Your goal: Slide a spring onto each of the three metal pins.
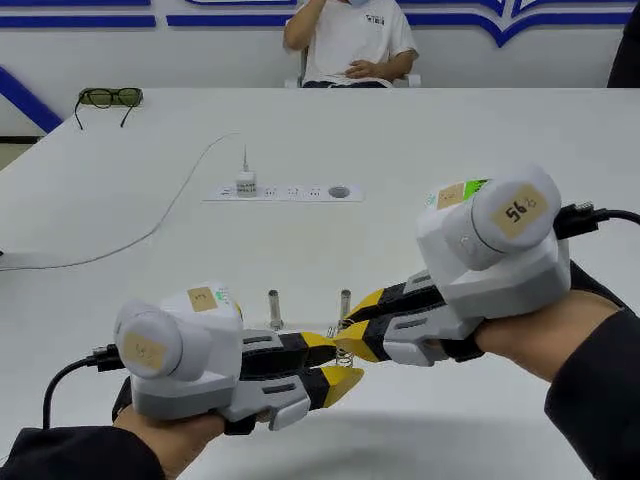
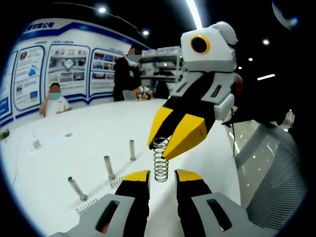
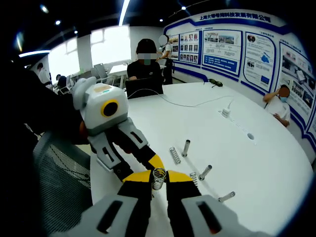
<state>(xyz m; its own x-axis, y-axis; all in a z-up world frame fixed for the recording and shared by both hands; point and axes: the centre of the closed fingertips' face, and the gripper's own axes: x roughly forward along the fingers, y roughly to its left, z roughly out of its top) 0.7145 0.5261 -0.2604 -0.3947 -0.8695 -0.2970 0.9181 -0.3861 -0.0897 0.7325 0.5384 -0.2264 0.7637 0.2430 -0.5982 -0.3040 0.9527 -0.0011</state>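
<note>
Grippers meet nose to nose over the table (image 1: 400, 140).
Right gripper (image 3: 158, 175) clamped on spring (image 2: 160, 165); left gripper (image 2: 162, 174) level, jaws apart around its lower end.

Pins (image 2: 109, 168): three, short, silver metal, upright, bare, in a row on the bench (image 2: 74, 143).
Held spring (image 2: 160, 167): silver coil, upright, pinched by the right hand-held gripper (image 2: 164, 143), nearer than the row.
Loose springs (image 3: 175, 155): two, lying flat beside pins.

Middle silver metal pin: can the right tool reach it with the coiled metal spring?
Probably yes. The right tool grips the coiled metal spring, and nothing upright stands between it and the middle silver metal pin.
</note>
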